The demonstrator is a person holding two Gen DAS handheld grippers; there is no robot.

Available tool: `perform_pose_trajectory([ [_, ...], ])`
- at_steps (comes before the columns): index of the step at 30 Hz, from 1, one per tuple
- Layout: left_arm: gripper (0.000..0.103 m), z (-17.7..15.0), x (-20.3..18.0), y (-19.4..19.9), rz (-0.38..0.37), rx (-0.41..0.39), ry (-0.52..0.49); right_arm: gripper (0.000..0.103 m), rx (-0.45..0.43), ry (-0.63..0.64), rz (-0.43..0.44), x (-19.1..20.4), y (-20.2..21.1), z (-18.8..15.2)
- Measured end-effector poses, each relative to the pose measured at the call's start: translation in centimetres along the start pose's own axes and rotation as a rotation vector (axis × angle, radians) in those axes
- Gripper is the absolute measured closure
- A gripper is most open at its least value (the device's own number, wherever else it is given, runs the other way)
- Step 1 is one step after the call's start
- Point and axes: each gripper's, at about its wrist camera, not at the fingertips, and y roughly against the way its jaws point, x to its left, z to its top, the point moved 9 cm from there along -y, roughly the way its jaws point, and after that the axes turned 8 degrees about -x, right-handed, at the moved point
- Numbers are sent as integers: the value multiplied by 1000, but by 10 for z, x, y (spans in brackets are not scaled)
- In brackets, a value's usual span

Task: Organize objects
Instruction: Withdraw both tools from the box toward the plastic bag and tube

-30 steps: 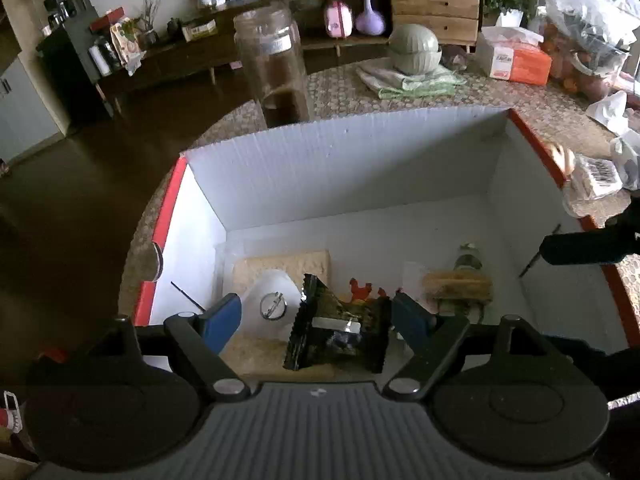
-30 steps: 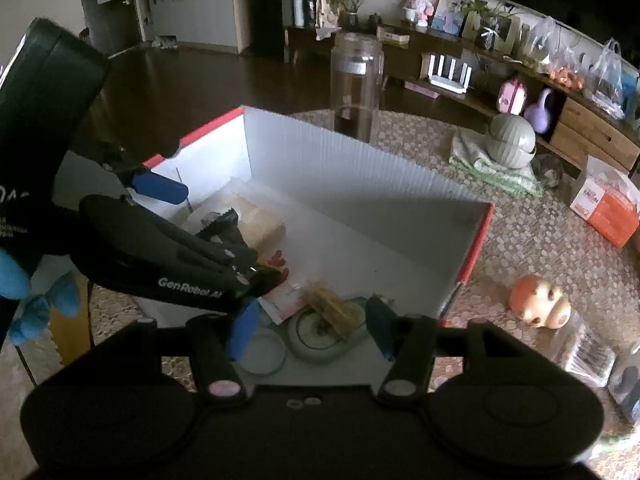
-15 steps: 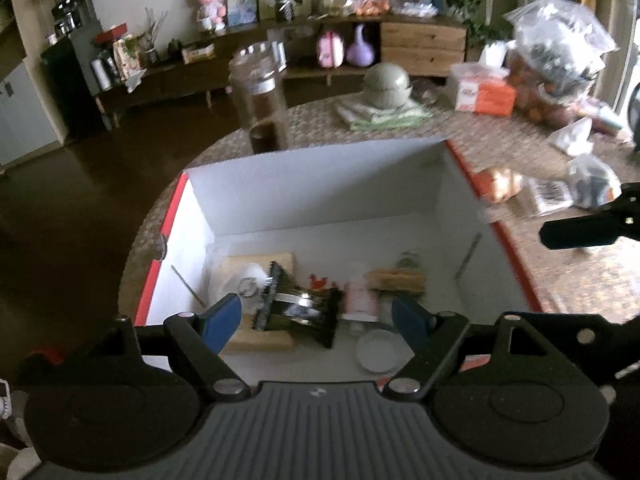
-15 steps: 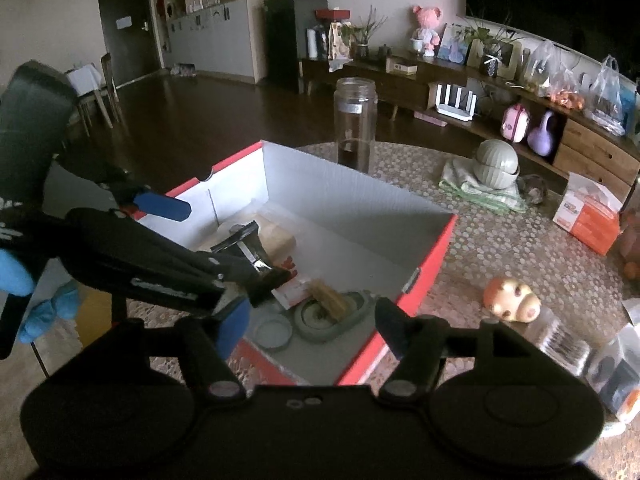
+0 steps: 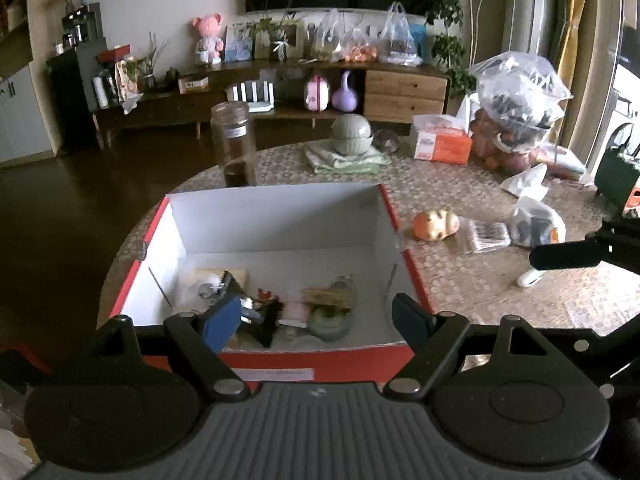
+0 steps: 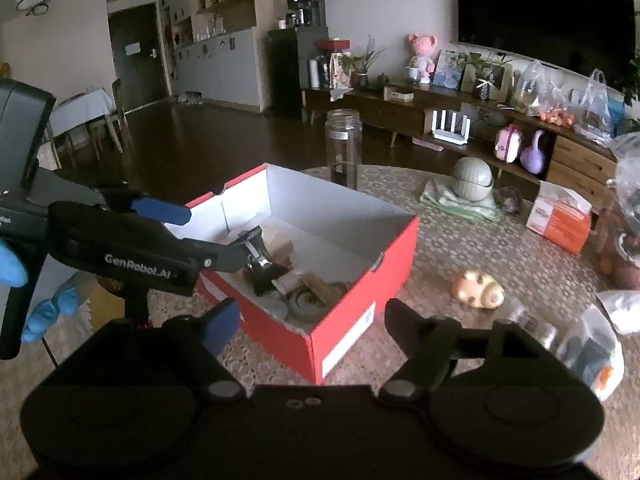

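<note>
Filling most of both views, the round table (image 5: 460, 292) with its woven-pattern cover carries a red shoebox (image 5: 276, 268) with a white inside, open at the top, standing near the table's edge. Behind the box stands a tall glass jar (image 5: 235, 144), dark at its bottom, and further back a green lidded bowl (image 5: 352, 134) rests on a folded cloth. An orange tissue box (image 5: 440, 144) and a clear plastic bag (image 5: 520, 96) of goods sit toward the right side. Inside the shoebox lie a dark foil packet (image 6: 264, 268), a round green dish (image 5: 330, 320) with a tan stick-like piece across it, and a beige slab at the left end. On the table just right of the box lies a small orange figurine (image 5: 436, 225). The left gripper (image 5: 316, 320) hangs above the box's near wall with its blue-padded jaws wide apart and nothing between them. The right gripper (image 6: 312, 320) is above the box's near corner, its jaws opening, with nothing held.
</note>
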Motion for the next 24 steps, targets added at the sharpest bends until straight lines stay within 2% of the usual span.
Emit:
perform_pose_trajectory([
  [2,21,-2,-8,3,-13,-6,5,21,-3,-3,-10,-6,8,-6],
  [4,15,-5,-19,4,-29,-6,2,19,-7,-8,-25,-12,15,-12],
  [8,13,-12,-43,1,-71,5,1,18,-1,-29,-61,-32,28,-30],
  [12,3,-19,-69,-4,-113,0,9,18,4,-61,-108,-58,43,-46],
  [24,0,-25,-156,-28,-235,-15,-45,18,27,-129,-300,-161,90,-91],
])
